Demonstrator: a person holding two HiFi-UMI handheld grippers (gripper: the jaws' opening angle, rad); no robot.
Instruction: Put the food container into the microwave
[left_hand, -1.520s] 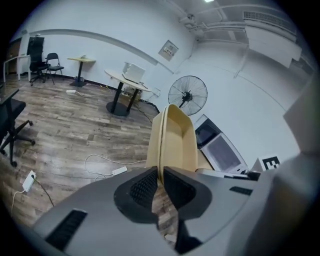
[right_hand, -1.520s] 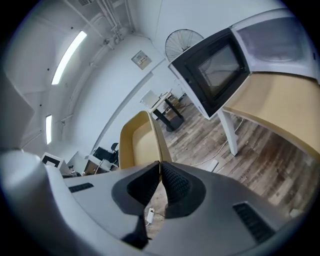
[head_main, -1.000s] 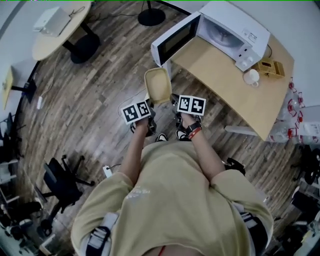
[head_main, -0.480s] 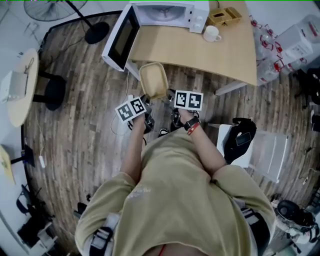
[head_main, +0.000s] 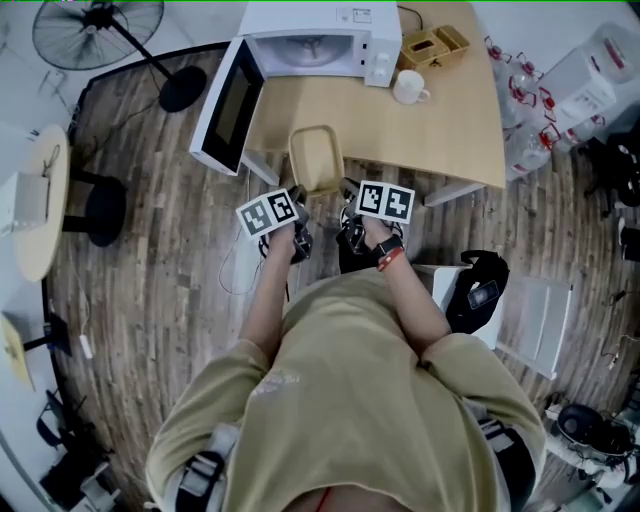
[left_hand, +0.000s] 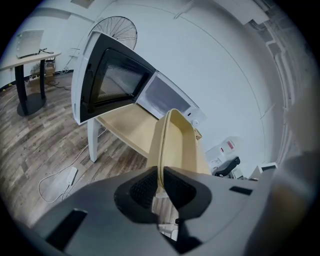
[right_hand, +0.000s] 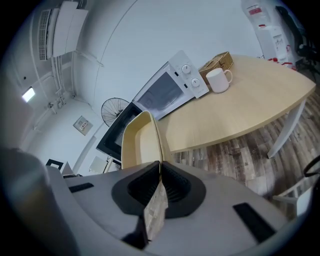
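Note:
A pale yellow food container (head_main: 316, 159) is carried between both grippers, just in front of the wooden table's near edge. My left gripper (head_main: 299, 198) is shut on its left rim, and the rim (left_hand: 165, 150) runs straight between the pads. My right gripper (head_main: 345, 194) is shut on the right rim (right_hand: 156, 150). The white microwave (head_main: 320, 40) stands at the table's far side with its door (head_main: 222, 105) swung wide open to the left. Its cavity (head_main: 308, 52) shows a turntable.
A white mug (head_main: 410, 87) and a small wooden box (head_main: 432, 45) sit right of the microwave on the wooden table (head_main: 420, 135). A floor fan (head_main: 105, 25) stands at the far left, a round side table (head_main: 35, 205) at the left, a chair with a bag (head_main: 480, 290) at the right.
The person has turned and walked toward the table with the container held in both grippers. The microwave now lies straight ahead instead of off to the upper right.

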